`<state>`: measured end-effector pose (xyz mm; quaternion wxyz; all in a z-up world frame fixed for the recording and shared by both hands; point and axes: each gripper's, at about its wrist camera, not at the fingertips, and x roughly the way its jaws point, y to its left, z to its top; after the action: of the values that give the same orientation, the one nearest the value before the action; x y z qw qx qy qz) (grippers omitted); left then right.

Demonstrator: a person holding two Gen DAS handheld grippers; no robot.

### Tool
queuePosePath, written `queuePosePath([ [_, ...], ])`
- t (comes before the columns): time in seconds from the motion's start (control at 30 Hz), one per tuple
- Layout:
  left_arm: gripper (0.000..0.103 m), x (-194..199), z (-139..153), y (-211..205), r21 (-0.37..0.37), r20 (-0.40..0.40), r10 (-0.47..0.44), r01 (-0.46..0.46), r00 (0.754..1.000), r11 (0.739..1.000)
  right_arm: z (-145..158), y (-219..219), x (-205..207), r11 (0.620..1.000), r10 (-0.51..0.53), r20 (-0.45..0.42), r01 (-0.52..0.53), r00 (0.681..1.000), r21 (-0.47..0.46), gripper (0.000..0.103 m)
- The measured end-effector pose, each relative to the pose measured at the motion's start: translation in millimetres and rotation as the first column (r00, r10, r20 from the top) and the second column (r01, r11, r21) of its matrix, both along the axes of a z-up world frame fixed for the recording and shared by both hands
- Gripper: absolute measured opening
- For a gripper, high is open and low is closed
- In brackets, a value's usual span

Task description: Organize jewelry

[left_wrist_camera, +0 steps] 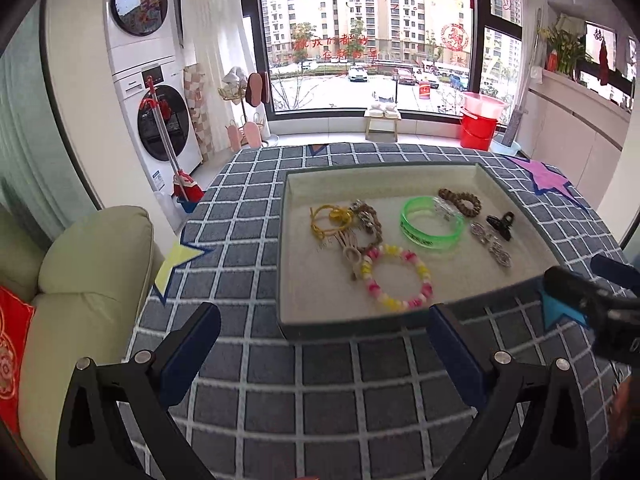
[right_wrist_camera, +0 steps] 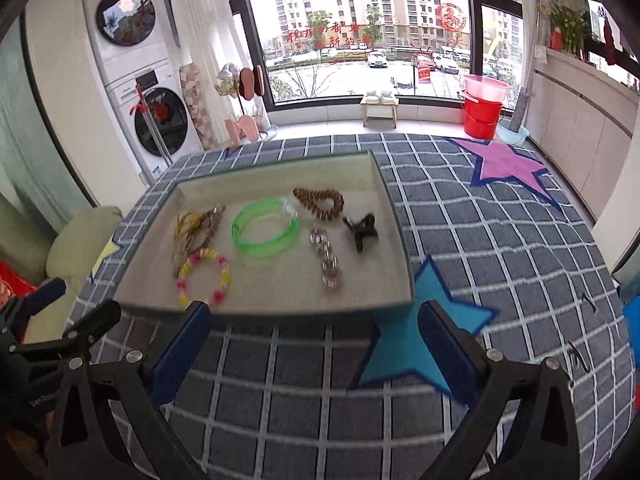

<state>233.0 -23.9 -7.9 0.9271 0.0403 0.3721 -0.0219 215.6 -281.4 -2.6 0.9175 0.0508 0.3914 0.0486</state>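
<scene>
A shallow grey tray (left_wrist_camera: 400, 174) (right_wrist_camera: 394, 216) lies on the checked tablecloth. It holds a pink and yellow bead bracelet (left_wrist_camera: 396, 278) (right_wrist_camera: 204, 276), a green bangle (left_wrist_camera: 432, 228) (right_wrist_camera: 264, 228), a brown bead bracelet (left_wrist_camera: 460, 200) (right_wrist_camera: 320, 200), a black hair claw (left_wrist_camera: 502, 224) (right_wrist_camera: 362, 232), a silver chain (left_wrist_camera: 492, 244) (right_wrist_camera: 326, 256) and a tangle of yellow cord and chains (left_wrist_camera: 344, 220) (right_wrist_camera: 196, 226). My left gripper (left_wrist_camera: 324, 320) is open and empty, just before the tray's near edge. My right gripper (right_wrist_camera: 314, 320) is open and empty near the tray's front right corner.
Felt stars lie on the cloth: yellow (left_wrist_camera: 176, 260), blue (right_wrist_camera: 416, 336), pink (right_wrist_camera: 508, 164). A cream sofa arm (left_wrist_camera: 92, 280) is at the left. Stacked washers (left_wrist_camera: 152, 80), a stool (left_wrist_camera: 382, 120) and red buckets (left_wrist_camera: 478, 126) stand by the window.
</scene>
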Motion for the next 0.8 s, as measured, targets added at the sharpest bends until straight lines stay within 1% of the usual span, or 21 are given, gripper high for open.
queuePosePath([
  [0.17,0.103,-20,0,-3,-0.013,0.016,0.007,-0.007,1.000,1.000,-2,2,-24,1.000,0.003,0.015,-0.003,1.000,-0.017,0.103],
  [0.27,0.103,-32,-1,-4,-0.023,0.028,0.016,-0.015,0.999,1.000,0,2,-38,1.000,-0.004,0.039,0.005,0.999,-0.022,0.103],
  [0.4,0.103,-44,0,-4,-0.016,0.050,0.028,-0.027,0.998,0.999,5,1,-54,0.999,-0.017,0.087,0.020,0.996,-0.038,0.103],
  [0.53,0.103,-54,1,-4,-0.012,0.061,0.038,-0.038,0.997,0.999,12,1,-65,0.998,-0.022,0.125,0.028,0.992,-0.048,0.103],
  [0.8,0.103,-66,3,-3,-0.003,0.072,0.046,-0.046,0.996,0.999,14,3,-76,0.998,-0.016,0.144,0.025,0.989,-0.059,0.103],
])
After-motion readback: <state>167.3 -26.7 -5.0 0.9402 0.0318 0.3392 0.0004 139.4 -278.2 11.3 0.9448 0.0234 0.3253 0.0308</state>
